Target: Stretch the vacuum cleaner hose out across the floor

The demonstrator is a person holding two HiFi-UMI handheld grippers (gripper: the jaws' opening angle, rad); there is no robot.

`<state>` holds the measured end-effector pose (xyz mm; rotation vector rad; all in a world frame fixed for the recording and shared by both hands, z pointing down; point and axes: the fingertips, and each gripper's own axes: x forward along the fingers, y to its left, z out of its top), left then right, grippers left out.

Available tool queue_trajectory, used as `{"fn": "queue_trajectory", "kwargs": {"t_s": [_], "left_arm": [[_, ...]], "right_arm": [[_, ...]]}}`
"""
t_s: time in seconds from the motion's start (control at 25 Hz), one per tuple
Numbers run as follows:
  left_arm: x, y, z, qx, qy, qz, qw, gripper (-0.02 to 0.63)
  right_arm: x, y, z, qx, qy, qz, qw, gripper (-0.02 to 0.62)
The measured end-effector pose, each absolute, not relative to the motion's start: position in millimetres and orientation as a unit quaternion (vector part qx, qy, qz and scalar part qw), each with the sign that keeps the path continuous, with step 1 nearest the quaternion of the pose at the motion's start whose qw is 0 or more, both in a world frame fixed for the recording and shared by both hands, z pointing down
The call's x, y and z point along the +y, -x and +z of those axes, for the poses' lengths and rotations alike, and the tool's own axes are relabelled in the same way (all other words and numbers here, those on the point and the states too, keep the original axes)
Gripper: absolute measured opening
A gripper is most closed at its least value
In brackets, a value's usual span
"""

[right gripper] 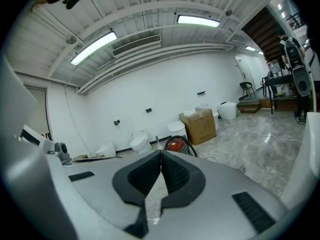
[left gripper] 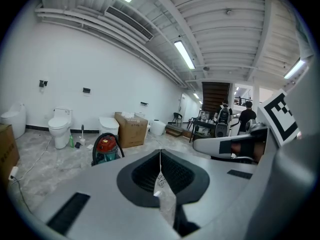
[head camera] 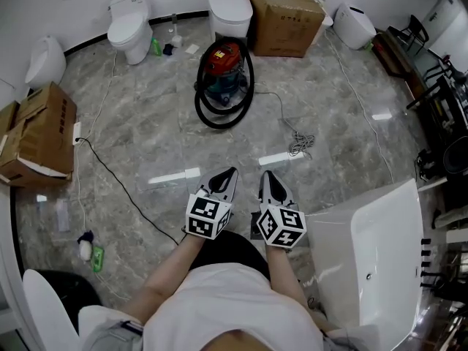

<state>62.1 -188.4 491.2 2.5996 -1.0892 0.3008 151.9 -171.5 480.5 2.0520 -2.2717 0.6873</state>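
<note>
Head view: both jaws closed, vacuum cleaner well apart.

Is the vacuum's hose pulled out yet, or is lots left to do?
Nothing looks done: the black hose lies coiled around the red vacuum cleaner. Nothing is in hand: left tool and right tool are shut, empty, well short of it. Left to do: reach the hose, grip it, stretch it across the floor.

No text, brand or number is legible in any view. The yellow label on the vacuum cleaner and the faint print on the cardboard box are too small to read. The left marker cube and the right marker cube bear only black-and-white square patterns.
</note>
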Motion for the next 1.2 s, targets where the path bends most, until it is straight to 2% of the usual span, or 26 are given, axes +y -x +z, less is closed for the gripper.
{"fn": "queue_trajectory", "kwargs": {"t_s": [0.52,1.2], "left_arm": [[-245,-75,504,-0.386,-0.902,0.108,0.162,0.009],[-415,-88,509,-0.375,-0.902,0.108,0.183,0.009]], "right_arm": [[-225,-166,493,-0.724,-0.651,0.227,0.012,0.015],[-387,-182,498,-0.711,-0.664,0.23,0.029,0.017]]}}
